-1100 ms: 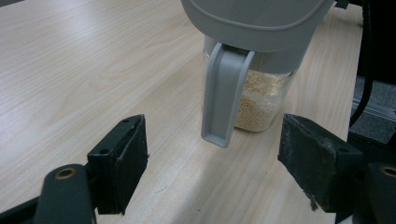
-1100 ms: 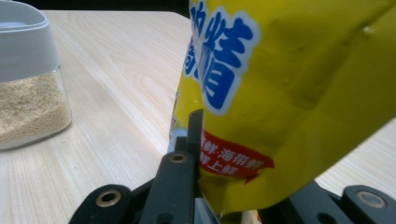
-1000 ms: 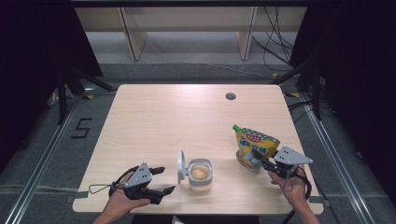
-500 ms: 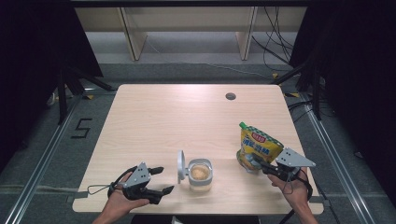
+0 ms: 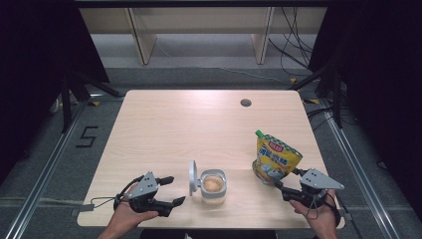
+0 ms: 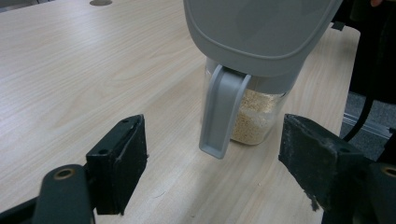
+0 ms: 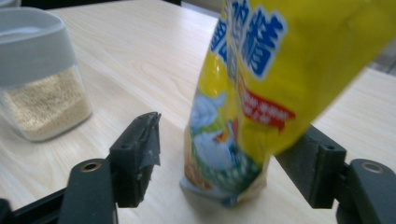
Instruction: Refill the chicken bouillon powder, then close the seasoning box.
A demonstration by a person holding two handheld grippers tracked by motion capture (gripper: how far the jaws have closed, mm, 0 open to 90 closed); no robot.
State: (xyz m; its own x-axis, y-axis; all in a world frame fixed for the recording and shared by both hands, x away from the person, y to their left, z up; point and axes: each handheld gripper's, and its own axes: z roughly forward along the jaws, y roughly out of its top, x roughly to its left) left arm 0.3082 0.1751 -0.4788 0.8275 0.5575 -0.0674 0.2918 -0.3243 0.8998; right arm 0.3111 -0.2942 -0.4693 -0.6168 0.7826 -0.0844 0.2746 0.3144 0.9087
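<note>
A yellow stand-up pouch (image 5: pixel 276 159) (image 7: pixel 243 93) with a green cap stands on the table's right side. My right gripper (image 5: pixel 286 179) (image 7: pixel 224 156) sits just behind it, its jaws on either side of the pouch's base. They have just been opening and no longer squeeze it. A clear container (image 5: pixel 213 186) (image 6: pixel 252 116) of beige grains stands near the front edge, its grey lid (image 5: pixel 192 177) (image 6: pixel 261 32) flipped up. My left gripper (image 5: pixel 175 190) (image 6: pixel 215 172) lies open left of it, pointing at the lid's latch (image 6: pixel 219 116), with nothing between its pads.
The light wooden table (image 5: pixel 189 129) has a cable hole (image 5: pixel 246 102) at the back right. Both hands rest near the front edge. Dark floor, rails and shelf legs surround the table.
The right gripper's jaws have spread and let go of the pouch, which shifted slightly right and now stands by itself. The right hand drew back a little. The left hand stayed put.
</note>
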